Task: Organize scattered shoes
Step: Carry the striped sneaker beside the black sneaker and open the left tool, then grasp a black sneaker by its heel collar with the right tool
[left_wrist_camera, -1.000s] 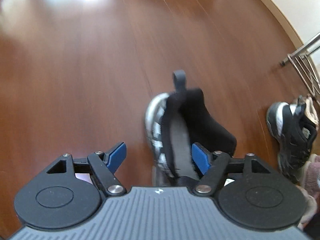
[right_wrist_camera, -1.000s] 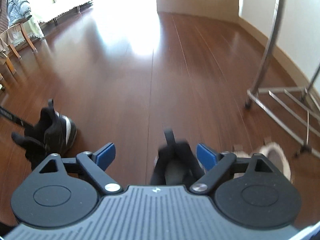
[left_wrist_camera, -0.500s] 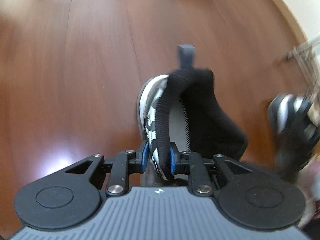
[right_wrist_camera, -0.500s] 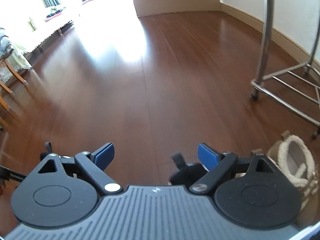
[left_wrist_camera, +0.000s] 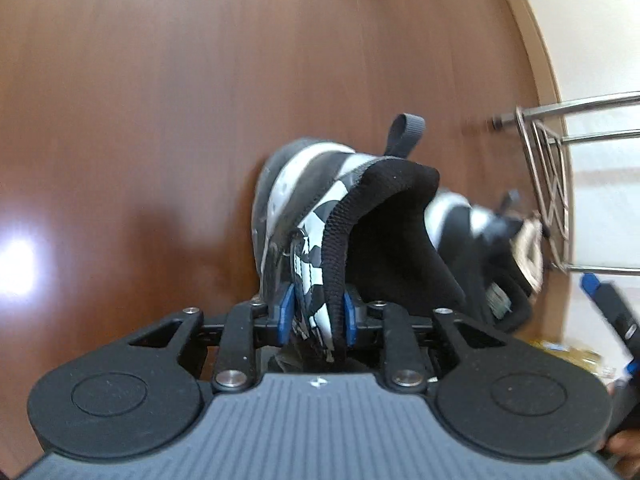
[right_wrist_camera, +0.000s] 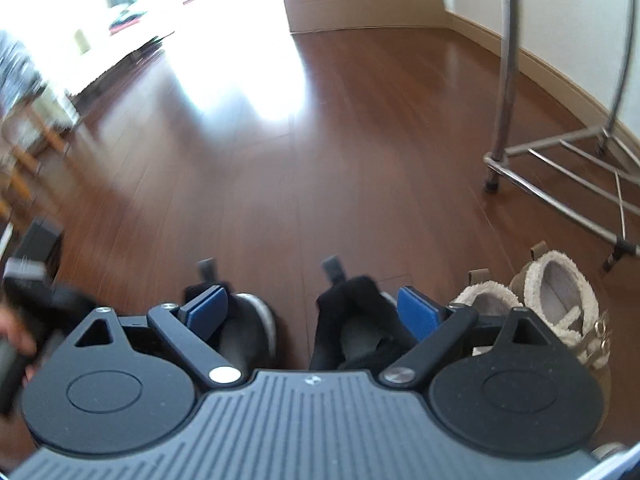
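My left tool [left_wrist_camera: 315, 312] is clamped on the black-and-white sneaker [left_wrist_camera: 320, 216]: the two blue pads pinch the side wall of its knit collar low in the middle of the left wrist view, one pad inside the opening and one outside. Its jaws have just opened a little, yet the collar is pressed between them. The sneaker's heel loop stands up above centre, against the brown wooden floor [left_wrist_camera: 160, 100]. Its mate, a second sneaker [left_wrist_camera: 472, 220], lies blurred just to the right, close to the metal rack [left_wrist_camera: 548, 168] at the right edge.

My right tool [right_wrist_camera: 312, 310] stands wide apart and has just been widening further; nothing is pressed between its pads. In the right wrist view both sneakers sit low in the frame, one behind each finger, the right one partly between the blue pads. A pair of fleece-lined slippers [right_wrist_camera: 560, 300] rests at lower right, near the rack's foot.
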